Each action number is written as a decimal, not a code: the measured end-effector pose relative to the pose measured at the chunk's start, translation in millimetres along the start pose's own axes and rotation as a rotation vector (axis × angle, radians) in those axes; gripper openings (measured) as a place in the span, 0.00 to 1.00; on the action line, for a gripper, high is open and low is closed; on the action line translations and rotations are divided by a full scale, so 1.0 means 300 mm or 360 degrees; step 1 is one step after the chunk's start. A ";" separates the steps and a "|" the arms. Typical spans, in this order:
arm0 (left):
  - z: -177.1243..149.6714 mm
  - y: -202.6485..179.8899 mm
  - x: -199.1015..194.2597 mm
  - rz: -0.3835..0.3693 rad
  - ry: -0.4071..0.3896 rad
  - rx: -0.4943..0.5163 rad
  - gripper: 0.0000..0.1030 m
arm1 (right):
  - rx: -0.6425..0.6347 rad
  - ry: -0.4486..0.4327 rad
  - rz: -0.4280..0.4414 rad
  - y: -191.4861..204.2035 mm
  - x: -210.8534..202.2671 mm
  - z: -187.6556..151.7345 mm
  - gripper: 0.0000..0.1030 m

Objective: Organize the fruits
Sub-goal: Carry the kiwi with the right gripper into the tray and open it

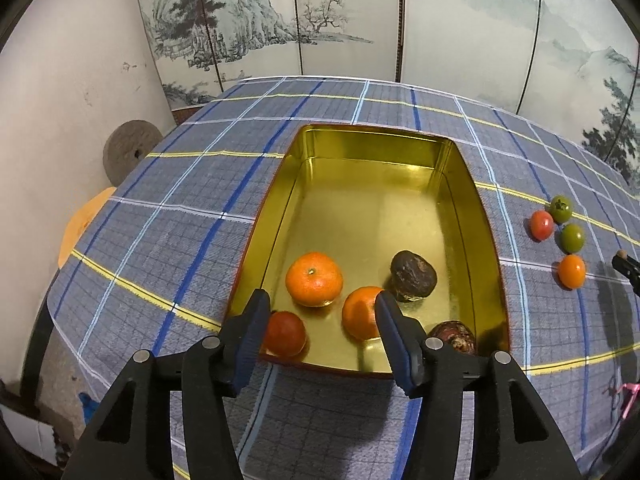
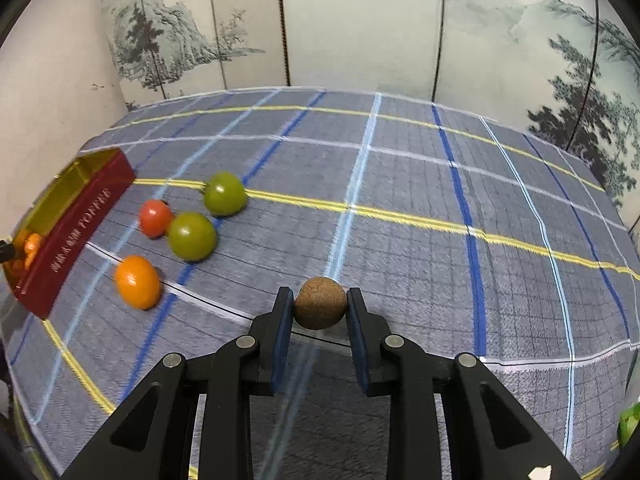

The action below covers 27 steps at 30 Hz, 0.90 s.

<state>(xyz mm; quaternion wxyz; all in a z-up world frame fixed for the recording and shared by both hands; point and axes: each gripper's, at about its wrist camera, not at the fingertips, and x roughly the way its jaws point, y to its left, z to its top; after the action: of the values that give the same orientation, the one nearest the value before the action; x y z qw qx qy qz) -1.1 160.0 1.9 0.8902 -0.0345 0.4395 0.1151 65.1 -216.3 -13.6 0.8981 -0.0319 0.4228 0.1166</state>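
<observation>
Left gripper (image 1: 320, 314) gapes empty over the gold-lined rectangular tin (image 1: 370, 142) holding five fruits: two orange mandarins (image 1: 314, 284), one red tomato (image 1: 286, 334), two dark brown fruits (image 1: 413, 276). Right gripper (image 2: 320, 302) clamps one rough brown round fruit (image 2: 320, 302); four fruits (image 2: 192, 236) lie on the plaid tablecloth (image 2: 400, 184).

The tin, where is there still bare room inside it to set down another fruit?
The far half of the gold tin is bare, from its back wall down to the tangerine and the dark brown fruit. The near end is crowded: a second tangerine, a red fruit and a reddish-brown fruit by the left gripper.
</observation>
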 end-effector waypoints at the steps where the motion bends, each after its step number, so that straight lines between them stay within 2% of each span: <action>1: -0.001 -0.002 -0.002 -0.0003 -0.0002 0.0000 0.54 | -0.0009 -0.0008 0.0017 0.013 -0.010 0.006 0.24; 11: -0.008 0.015 -0.029 -0.0016 -0.0030 -0.0038 0.54 | -0.0139 -0.0062 0.0227 0.213 -0.069 0.050 0.24; 21: -0.030 0.106 -0.049 0.0030 -0.0040 -0.0124 0.55 | -0.0363 -0.0088 0.0541 0.549 -0.088 0.116 0.24; 27: -0.046 0.157 -0.050 0.0068 -0.0026 -0.0177 0.58 | -0.0507 -0.0064 0.0668 0.738 -0.068 0.125 0.24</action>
<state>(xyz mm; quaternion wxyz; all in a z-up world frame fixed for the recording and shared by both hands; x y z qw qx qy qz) -31.7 201.0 7.3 0.8878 -0.0736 0.4258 0.1585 28.4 0.7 35.2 0.8461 -0.0820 0.3785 0.3662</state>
